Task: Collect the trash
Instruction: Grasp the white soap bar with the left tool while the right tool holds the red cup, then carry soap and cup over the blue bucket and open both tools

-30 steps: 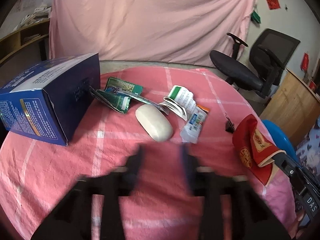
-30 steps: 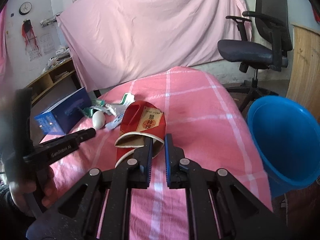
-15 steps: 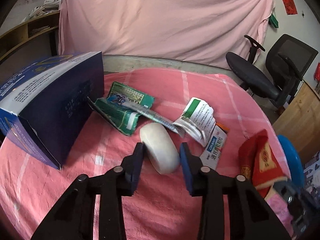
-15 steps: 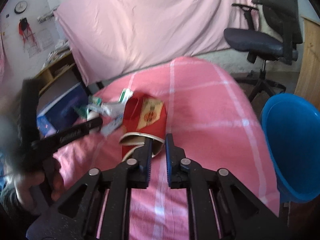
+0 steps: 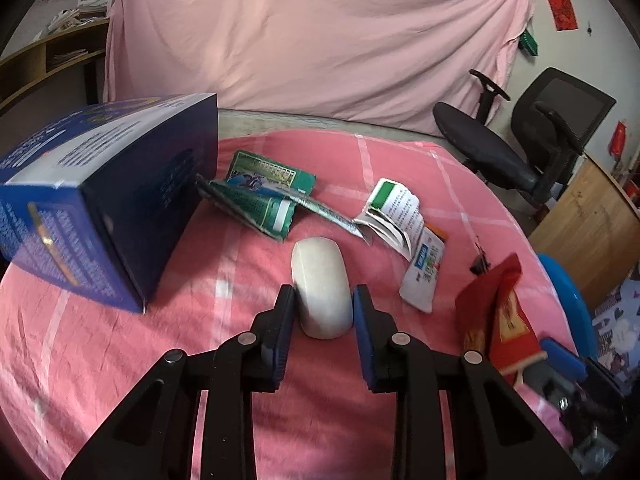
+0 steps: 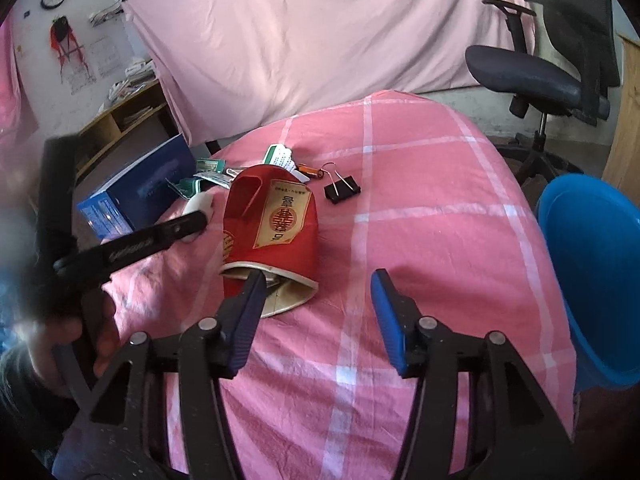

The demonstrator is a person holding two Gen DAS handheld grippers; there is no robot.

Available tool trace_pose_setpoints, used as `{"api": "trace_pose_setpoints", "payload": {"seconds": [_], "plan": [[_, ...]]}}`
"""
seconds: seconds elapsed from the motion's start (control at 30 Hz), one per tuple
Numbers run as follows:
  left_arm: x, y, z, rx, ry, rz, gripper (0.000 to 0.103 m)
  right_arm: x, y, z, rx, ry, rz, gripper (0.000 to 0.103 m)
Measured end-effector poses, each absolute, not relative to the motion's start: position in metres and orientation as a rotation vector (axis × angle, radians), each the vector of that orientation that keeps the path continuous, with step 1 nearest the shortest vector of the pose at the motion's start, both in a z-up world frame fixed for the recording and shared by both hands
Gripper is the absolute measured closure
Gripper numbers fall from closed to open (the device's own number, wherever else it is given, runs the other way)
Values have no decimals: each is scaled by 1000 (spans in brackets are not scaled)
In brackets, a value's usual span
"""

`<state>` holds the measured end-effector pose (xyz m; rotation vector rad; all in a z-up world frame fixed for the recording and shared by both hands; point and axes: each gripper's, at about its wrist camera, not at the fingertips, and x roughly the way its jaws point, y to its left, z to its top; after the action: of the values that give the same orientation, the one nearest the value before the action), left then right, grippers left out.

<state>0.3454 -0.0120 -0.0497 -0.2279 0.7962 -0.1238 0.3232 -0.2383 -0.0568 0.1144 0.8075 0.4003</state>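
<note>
The left gripper (image 5: 322,312), jaws just closing, clamps the white oval object (image 5: 322,288) to lift it. The right gripper (image 6: 316,312) has just spread apart, empty, framing the red packet (image 6: 272,228); the blue bin (image 6: 592,272) waits at three o'clock.

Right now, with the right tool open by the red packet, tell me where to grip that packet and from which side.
Grip the red packet at its near, open end, where the cream lining gapes toward the right tool. Come from the near side, low along the tablecloth. One finger already sits at that mouth; the other stands clear, so pinching the upper wall looks easiest. The flattened body lies flat and offers less to hold.
</note>
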Motion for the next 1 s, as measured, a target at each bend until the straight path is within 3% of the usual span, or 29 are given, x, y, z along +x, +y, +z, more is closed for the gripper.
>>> {"api": "trace_pose_setpoints", "payload": {"seconds": [0.1, 0.17, 0.63, 1.0], "plan": [[335, -10, -48, -226, 793, -141, 78, 323, -237, -59, 109, 807, 401, 72], [329, -11, -47, -223, 790, -150, 78, 323, -235, -60, 101, 810, 405, 76], [288, -33, -26, -206, 661, -151, 78, 309, -245, -49, 132, 695, 393, 81], [258, -64, 21, -175, 459, -165, 78, 273, -270, -6, 154, 401, 322, 81]]}}
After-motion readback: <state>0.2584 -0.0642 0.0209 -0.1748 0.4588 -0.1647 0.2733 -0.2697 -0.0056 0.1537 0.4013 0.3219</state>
